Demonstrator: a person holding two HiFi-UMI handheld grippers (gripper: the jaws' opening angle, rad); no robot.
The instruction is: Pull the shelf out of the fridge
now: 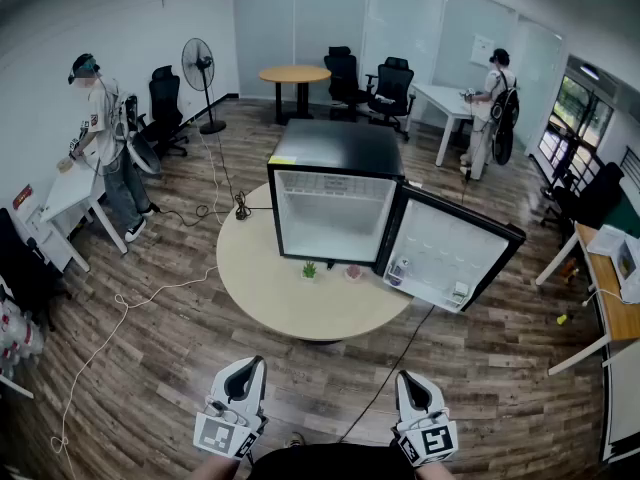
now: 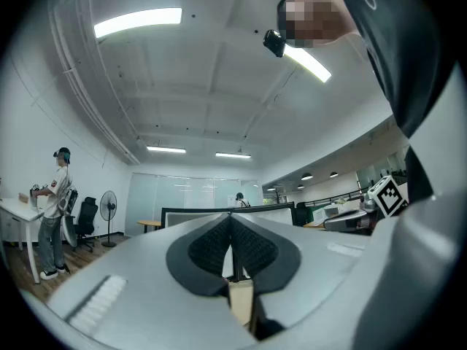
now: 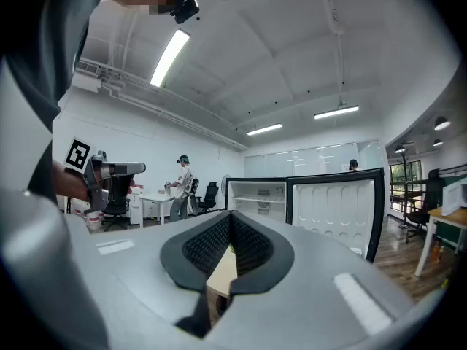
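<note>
A small black fridge (image 1: 335,148) stands on a round wooden table (image 1: 300,313), its door (image 1: 445,253) swung open to the right. A white shelf (image 1: 335,196) sits across the upper part of its white interior; in the right gripper view the shelf (image 3: 255,199) shows far off inside the fridge (image 3: 257,195). Both grippers hang low near my body, well short of the table. The left gripper (image 1: 250,366) (image 2: 231,243) is shut with nothing in it. The right gripper (image 1: 406,378) (image 3: 230,243) is shut and empty too.
A little green plant (image 1: 309,269) and a pink thing (image 1: 353,272) lie on the table in front of the fridge. Cables (image 1: 150,293) trail over the wood floor. One person (image 1: 100,138) stands at a desk on the left, another person (image 1: 495,98) at the back right. A standing fan (image 1: 198,68) and office chairs are behind.
</note>
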